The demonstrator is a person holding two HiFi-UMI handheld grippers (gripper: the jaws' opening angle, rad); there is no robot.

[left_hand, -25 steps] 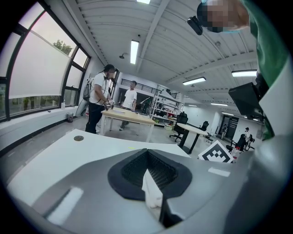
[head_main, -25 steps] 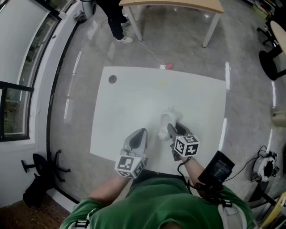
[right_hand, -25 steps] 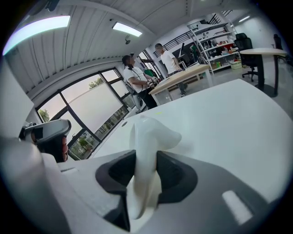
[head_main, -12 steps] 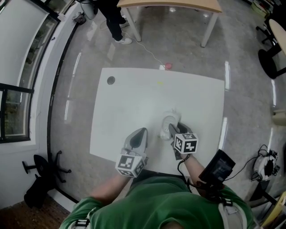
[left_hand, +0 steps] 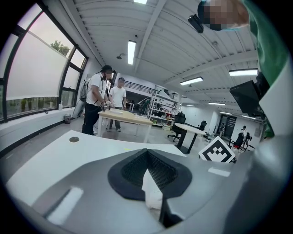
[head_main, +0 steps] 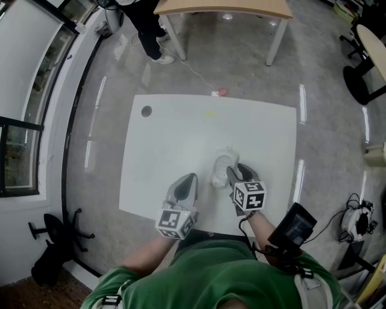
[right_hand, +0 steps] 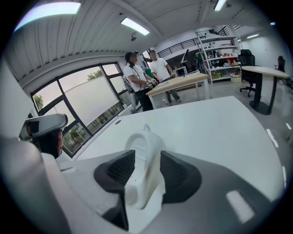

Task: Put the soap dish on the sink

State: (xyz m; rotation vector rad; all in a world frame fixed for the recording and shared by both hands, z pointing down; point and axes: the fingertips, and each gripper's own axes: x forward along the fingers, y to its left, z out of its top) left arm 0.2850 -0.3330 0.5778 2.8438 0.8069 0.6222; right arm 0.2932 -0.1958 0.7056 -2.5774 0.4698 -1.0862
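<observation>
Nearest the person, the left gripper (head_main: pixel 189 181) rests low over the table edge with its black ribbed pads drawn together and nothing clearly held. A thin white sliver shows at the seam in the left gripper view, and I cannot tell what it is. Just beside it, the right gripper (head_main: pixel 238 173) has just been opening its jaws. They now stand wide, with the small white moulded plastic soap dish (right_hand: pixel 144 160) upright between the pads. One pad shows a clear gap, the other sits close but does not seem to press. The dish appears to rest against or on the white plastic toy sink (head_main: pixel 224 162), whose thin looped tap pokes up just behind it. Both sit on the broad white rectangular table (head_main: pixel 163 145), toward its near right part. I judge the placing done or nearly so, leaving only the release and drawing the gripper back. White on white, the line between dish and sink is hard to draw, and the underside of the dish is hidden, so how squarely it sits stays unsure. Farther off, a dark round hole (head_main: pixel 146 111) marks the far left of the tabletop. Beyond it stand a pale wooden table (head_main: pixel 223 7) and two standing people (right_hand: pixel 145 73), cut off at the head view's top edge.
</observation>
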